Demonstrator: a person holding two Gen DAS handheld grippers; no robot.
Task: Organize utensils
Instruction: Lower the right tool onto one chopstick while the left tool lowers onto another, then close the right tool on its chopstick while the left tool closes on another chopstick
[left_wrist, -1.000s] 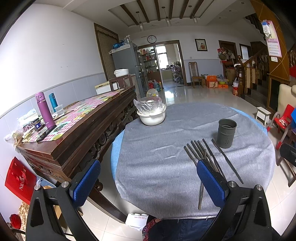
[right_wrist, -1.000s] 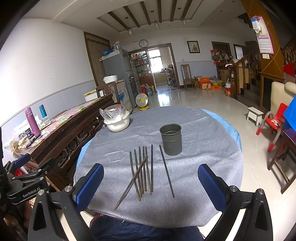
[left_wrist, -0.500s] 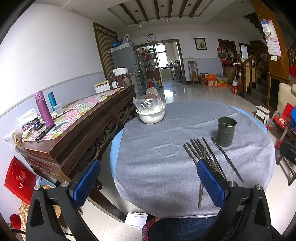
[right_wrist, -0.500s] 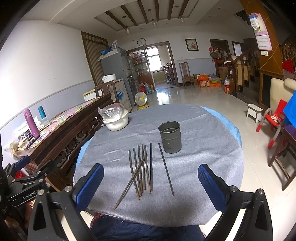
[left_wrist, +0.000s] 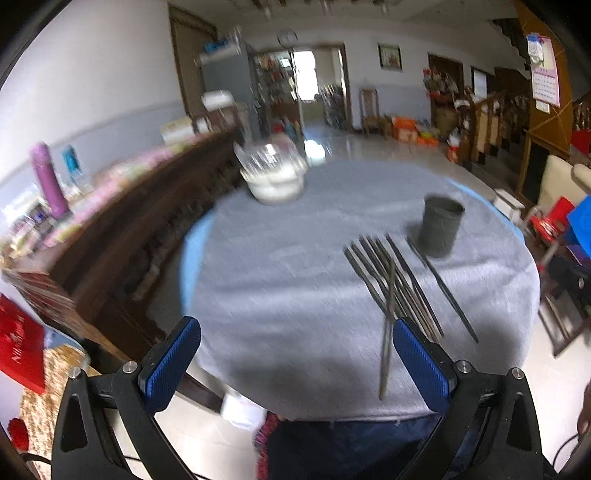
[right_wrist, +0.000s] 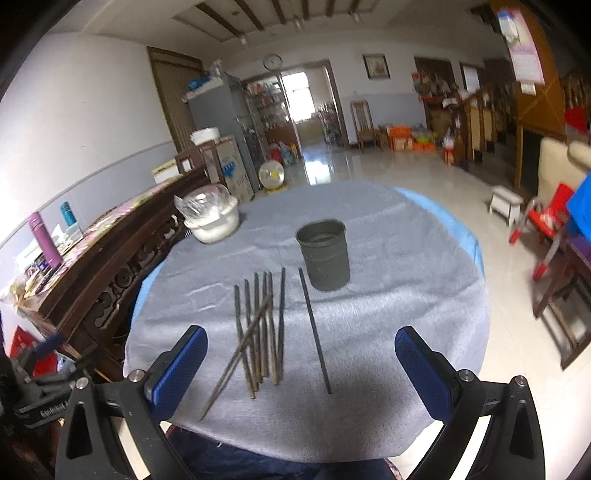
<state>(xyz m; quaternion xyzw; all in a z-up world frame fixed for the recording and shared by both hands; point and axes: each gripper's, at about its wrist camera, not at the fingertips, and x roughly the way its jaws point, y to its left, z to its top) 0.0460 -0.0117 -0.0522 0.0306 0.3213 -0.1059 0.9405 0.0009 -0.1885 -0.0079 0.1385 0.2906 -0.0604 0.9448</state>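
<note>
Several dark metal chopsticks (right_wrist: 263, 325) lie in a loose bundle on the round grey-clothed table (right_wrist: 406, 302), one crossed over the others; a single chopstick (right_wrist: 314, 332) lies apart to their right. A dark metal cup holder (right_wrist: 324, 254) stands upright just beyond them. The right gripper (right_wrist: 301, 365) is open and empty above the table's near edge, in front of the chopsticks. In the left wrist view the chopsticks (left_wrist: 391, 280) and holder (left_wrist: 441, 225) lie right of centre. The left gripper (left_wrist: 295, 358) is open and empty, its right finger (left_wrist: 421, 362) near the bundle's near ends.
A white bowl with a plastic bag (right_wrist: 212, 218) sits at the table's far left. A dark wooden sideboard (right_wrist: 110, 266) with a purple bottle (right_wrist: 44, 240) runs along the left. Red chairs (right_wrist: 546, 229) and a small stool (right_wrist: 506, 203) stand on the right.
Both grippers have moved forward and lower toward the table. The left view has swung right and is motion-blurred. Chopsticks and holder have not moved.
</note>
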